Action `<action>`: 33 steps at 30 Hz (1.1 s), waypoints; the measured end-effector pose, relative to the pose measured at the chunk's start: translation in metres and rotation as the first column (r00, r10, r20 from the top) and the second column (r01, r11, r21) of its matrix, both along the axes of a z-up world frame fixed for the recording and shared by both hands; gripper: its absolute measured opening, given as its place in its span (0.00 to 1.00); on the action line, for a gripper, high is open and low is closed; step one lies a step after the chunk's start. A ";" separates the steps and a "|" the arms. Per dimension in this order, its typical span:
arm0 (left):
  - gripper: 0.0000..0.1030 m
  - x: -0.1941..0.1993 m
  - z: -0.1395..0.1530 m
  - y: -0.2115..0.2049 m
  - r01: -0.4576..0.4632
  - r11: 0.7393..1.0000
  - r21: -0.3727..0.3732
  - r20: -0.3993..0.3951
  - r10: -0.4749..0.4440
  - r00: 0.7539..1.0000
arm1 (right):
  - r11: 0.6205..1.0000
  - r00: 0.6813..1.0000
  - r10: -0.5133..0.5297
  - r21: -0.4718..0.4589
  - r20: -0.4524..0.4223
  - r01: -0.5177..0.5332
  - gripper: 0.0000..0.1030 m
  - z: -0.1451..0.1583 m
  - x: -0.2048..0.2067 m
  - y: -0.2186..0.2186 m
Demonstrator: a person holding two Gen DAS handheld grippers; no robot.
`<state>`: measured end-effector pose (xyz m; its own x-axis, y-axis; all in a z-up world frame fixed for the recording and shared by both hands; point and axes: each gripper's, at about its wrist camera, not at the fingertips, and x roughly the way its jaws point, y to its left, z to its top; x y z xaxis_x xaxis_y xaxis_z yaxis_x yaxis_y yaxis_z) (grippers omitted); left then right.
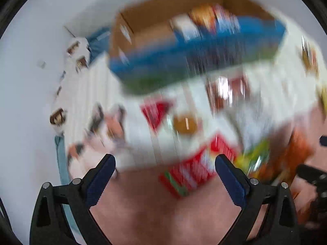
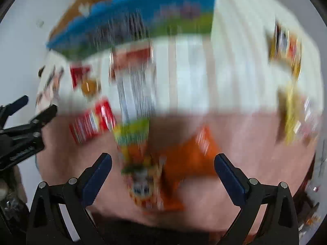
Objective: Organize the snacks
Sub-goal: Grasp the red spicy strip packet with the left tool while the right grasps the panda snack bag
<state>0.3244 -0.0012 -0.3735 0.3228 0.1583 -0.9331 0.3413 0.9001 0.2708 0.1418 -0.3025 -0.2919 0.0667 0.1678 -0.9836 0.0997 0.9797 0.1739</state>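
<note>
Both views are heavily motion-blurred. A blue and brown cardboard box (image 1: 184, 47) with a few snack packs inside stands at the far side of the surface; it also shows in the right wrist view (image 2: 130, 20). Loose snack packs lie in front of it. A red pack (image 1: 190, 171) lies between and just beyond my open left gripper (image 1: 165, 163). An orange pack (image 2: 192, 155) and a colourful green-topped pack (image 2: 139, 163) lie between the fingers of my open right gripper (image 2: 163, 161). Both grippers are empty.
The surface is white-striped (image 2: 204, 71) at the back and pink (image 1: 163, 214) at the front. Yellow packs (image 2: 288, 47) lie at the right, a pale pink pack (image 1: 106, 130) at the left. The left gripper (image 2: 26, 126) shows at the right view's left edge.
</note>
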 end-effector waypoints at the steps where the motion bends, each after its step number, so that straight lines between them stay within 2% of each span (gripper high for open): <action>1: 0.97 -0.006 -0.013 0.000 0.014 1.000 0.022 -0.022 -0.013 1.000 | 1.000 1.000 -0.001 0.015 -0.032 0.001 0.99 -0.012 -0.011 0.001; 4: 0.97 -0.018 -0.051 -0.006 0.082 0.991 0.110 -0.071 -0.074 0.995 | 1.000 0.997 0.013 0.017 -0.072 -0.012 0.99 -0.039 -0.026 0.010; 6: 0.97 -0.021 -0.066 -0.011 0.125 0.982 0.143 -0.094 -0.112 0.989 | 0.999 0.995 0.043 0.000 -0.085 -0.044 0.99 -0.053 -0.034 0.019; 9: 0.97 -0.023 -0.079 -0.022 0.190 0.967 0.172 -0.111 -0.172 0.979 | 0.996 0.992 0.090 -0.017 -0.084 -0.092 0.99 -0.068 -0.038 0.035; 13: 0.97 -0.017 -0.096 -0.045 0.292 0.931 0.221 -0.129 -0.269 0.955 | 0.987 0.984 0.151 -0.040 -0.095 -0.155 0.95 -0.081 -0.043 0.054; 15: 0.96 -0.014 -0.103 -0.055 0.324 0.921 0.216 -0.153 -0.295 0.943 | 0.982 0.981 0.167 -0.067 -0.100 -0.174 0.89 -0.087 -0.044 0.059; 16: 0.93 -0.013 -0.103 -0.056 0.323 0.924 0.206 -0.157 -0.295 0.943 | 0.980 0.980 0.172 -0.083 -0.101 -0.181 0.80 -0.090 -0.044 0.062; 17: 0.84 -0.010 -0.103 -0.058 0.311 0.934 0.177 -0.165 -0.283 0.945 | 0.977 0.979 0.178 -0.098 -0.104 -0.188 0.74 -0.093 -0.044 0.064; 18: 0.74 -0.007 -0.102 -0.056 0.283 0.949 0.138 -0.183 -0.257 0.949 | 0.976 0.979 0.177 -0.109 -0.104 -0.188 0.71 -0.094 -0.044 0.065; 19: 0.70 -0.001 -0.101 -0.052 0.226 0.971 0.082 -0.215 -0.204 0.955 | 0.977 0.981 0.171 -0.114 -0.097 -0.181 0.65 -0.094 -0.045 0.065; 21: 0.69 0.004 -0.098 -0.044 0.136 0.990 0.034 -0.236 -0.125 0.964 | 0.983 0.985 0.147 -0.099 -0.089 -0.156 0.59 -0.092 -0.045 0.063; 22: 0.69 0.007 -0.097 -0.034 0.043 0.999 -0.011 -0.264 -0.044 0.964 | 0.990 0.989 0.118 -0.070 -0.084 -0.124 0.57 -0.091 -0.045 0.059; 24: 0.69 0.009 -0.097 -0.016 -0.110 0.991 -0.074 -0.322 0.081 0.943 | 0.998 0.994 0.057 -0.012 -0.090 -0.058 0.56 -0.087 -0.046 0.050; 25: 0.69 0.007 -0.098 -0.002 -0.215 0.970 -0.118 -0.361 0.160 0.919 | 0.999 0.995 0.015 0.032 -0.100 -0.012 0.56 -0.086 -0.045 0.044; 27: 0.69 -0.002 -0.102 0.017 -0.355 0.923 -0.151 -0.416 0.267 0.869 | 0.990 0.991 -0.062 0.118 -0.120 0.076 0.55 -0.083 -0.043 0.034; 29: 0.69 -0.019 -0.108 0.039 -0.494 0.851 -0.177 -0.475 0.366 0.800 | 0.975 0.985 -0.110 0.177 -0.135 0.133 0.52 -0.082 -0.038 0.028; 30: 0.69 -0.026 -0.110 0.045 -0.538 0.822 -0.188 -0.492 0.395 0.776 | 0.973 0.984 -0.114 0.184 -0.137 0.138 0.52 -0.082 -0.036 0.028; 32: 0.69 -0.034 -0.114 0.052 -0.574 0.793 -0.204 -0.512 0.413 0.753 | 0.974 0.984 -0.117 0.177 -0.135 0.140 0.52 -0.084 -0.032 0.029; 33: 0.69 -0.037 -0.115 0.051 -0.569 0.796 -0.207 -0.506 0.410 0.759 | 0.979 0.985 -0.098 0.166 -0.139 0.121 0.52 -0.085 -0.030 0.032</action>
<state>0.2872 0.0502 -0.4885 -0.1411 -0.1567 -0.9775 -0.1668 0.9770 -0.1325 0.1120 -0.2704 -0.3769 -0.0317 0.3350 -0.9417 0.2378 0.9176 0.3184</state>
